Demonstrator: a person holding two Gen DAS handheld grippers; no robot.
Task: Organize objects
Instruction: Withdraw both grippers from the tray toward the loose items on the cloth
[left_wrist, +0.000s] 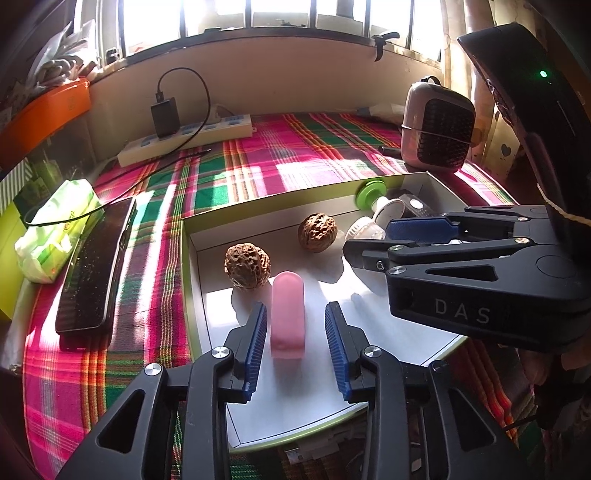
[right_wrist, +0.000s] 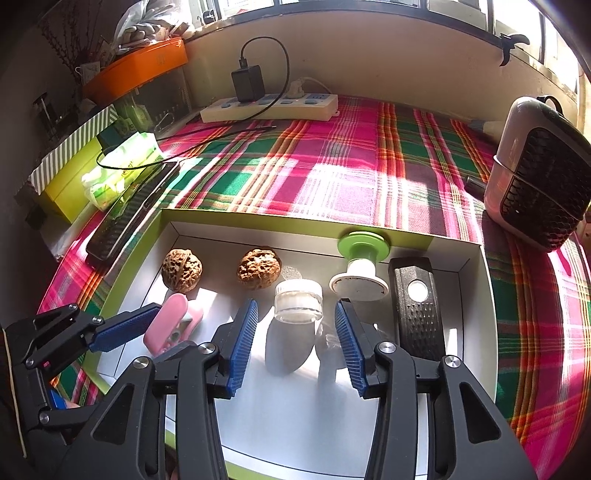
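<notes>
Pink clip (left_wrist: 288, 314): lying in the white tray (left_wrist: 388, 306) near two walnuts, between the spread, non-touching pads of the left gripper (left_wrist: 295, 332). Looks light, stiff, smooth plastic; best pinched across its long flat sides. Clear jar (right_wrist: 298, 301): probably slippery, standing just ahead of the spread right gripper (right_wrist: 295, 332).

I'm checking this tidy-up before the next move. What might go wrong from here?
1. The pink clip lies loose between the open left gripper fingers; a sideways move may knock it.
2. The small clear jar stands just ahead of the open right gripper, close beside the walnuts; pushing forward could tip it.
</notes>
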